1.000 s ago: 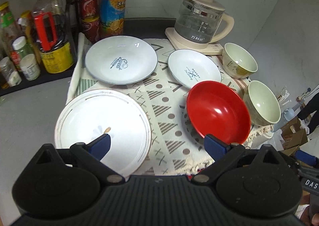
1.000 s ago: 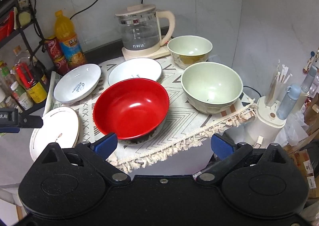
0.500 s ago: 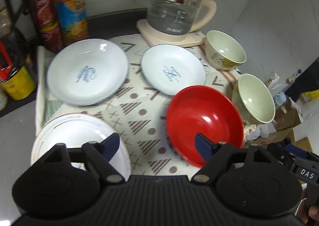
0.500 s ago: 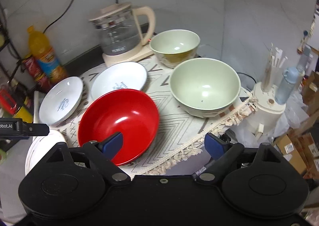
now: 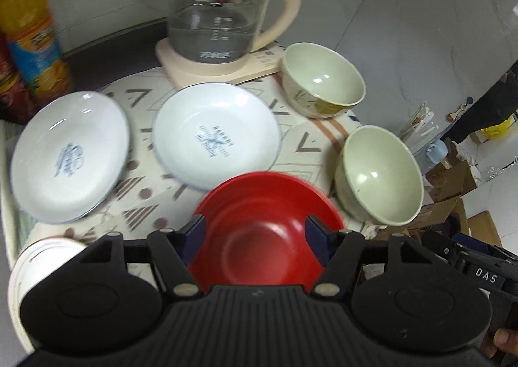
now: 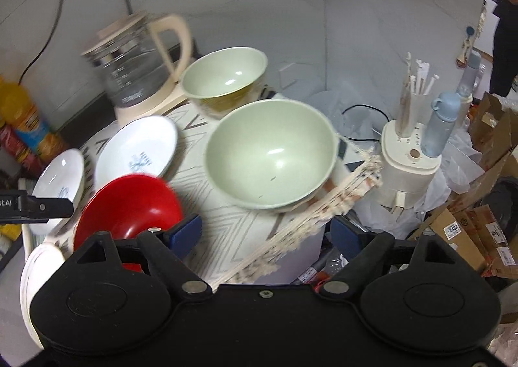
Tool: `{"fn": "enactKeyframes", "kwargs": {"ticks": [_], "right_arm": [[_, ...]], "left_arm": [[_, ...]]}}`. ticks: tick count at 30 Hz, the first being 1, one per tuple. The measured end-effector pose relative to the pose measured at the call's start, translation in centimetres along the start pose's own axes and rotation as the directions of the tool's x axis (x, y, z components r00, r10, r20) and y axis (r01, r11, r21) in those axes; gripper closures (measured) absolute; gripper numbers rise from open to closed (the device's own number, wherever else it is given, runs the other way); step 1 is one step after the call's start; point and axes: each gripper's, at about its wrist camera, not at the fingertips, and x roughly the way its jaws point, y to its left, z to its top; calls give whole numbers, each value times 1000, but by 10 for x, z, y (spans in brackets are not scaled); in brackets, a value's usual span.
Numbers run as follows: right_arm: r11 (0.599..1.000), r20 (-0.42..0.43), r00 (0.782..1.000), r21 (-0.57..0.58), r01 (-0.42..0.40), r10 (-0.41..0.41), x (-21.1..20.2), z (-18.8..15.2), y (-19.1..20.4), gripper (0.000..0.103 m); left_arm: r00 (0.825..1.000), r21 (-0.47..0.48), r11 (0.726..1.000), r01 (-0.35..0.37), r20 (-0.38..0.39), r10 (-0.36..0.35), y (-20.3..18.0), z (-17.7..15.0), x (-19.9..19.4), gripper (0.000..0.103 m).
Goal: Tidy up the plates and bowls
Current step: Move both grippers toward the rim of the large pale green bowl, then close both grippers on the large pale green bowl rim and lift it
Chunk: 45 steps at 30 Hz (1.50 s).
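Three white plates point(image 5: 215, 140); two green bowls point(image 5: 378, 176); one red bowl point(image 5: 259, 231).

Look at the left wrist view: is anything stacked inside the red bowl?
No; the red bowl shows only its bare red inside.

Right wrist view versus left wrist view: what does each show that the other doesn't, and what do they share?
Only the right wrist view shows the white appliance holding straws and a pale blue bottle beside the table.

Only the left wrist view shows the red bowl between the open left gripper fingers; it also shows most clearly the printed plate.

Both show the kettle, both green bowls, including the larger one, the plates, and the juice bottle.
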Motion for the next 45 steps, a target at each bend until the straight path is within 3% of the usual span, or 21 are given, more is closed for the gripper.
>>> {"fn": "enactKeyframes", "kwargs": {"ticks": [7,10,17,22,24,27,32,37,42,45], "right_arm": [[1000,-22,1000,8,-3,3,22,21,-23,20],[1000,-29,1000,-5,-5,5,31,27,-30,20],[999,-65,997,-17,-37,36,49,37,-43,32],[998,-109,992,18,-55,56,66,41,-55,49],[997,-128,989,31,-76,79,72,42,-58,64],[993,-151,982,60,-106,114,80,42,-63,77],[991,-160,980,72,-109,120,85,44,-71,89],[990,-161,978,79,-121,132,89,46,-76,89],[990,-175,976,80,-119,132,96,49,-77,89],[991,-189,974,67,-115,126,103,50,-74,88]], "left_arm": [[1000,17,1000,18,-13,-17,-33,21,26,38],[999,20,999,25,-25,-25,-43,27,38,43],[998,-4,999,47,-42,-47,-61,36,59,51],[995,-12,998,69,-73,-69,-72,40,78,57],[993,-17,997,80,-82,-81,-75,41,84,59],[993,-21,996,83,-86,-85,-80,44,90,59],[990,-29,995,100,-93,-102,-87,47,100,59],[988,-16,995,102,-118,-104,-97,49,116,64],[982,-29,996,90,-164,-94,-99,50,138,82],[981,-30,997,77,-177,-82,-99,51,147,86]]}}
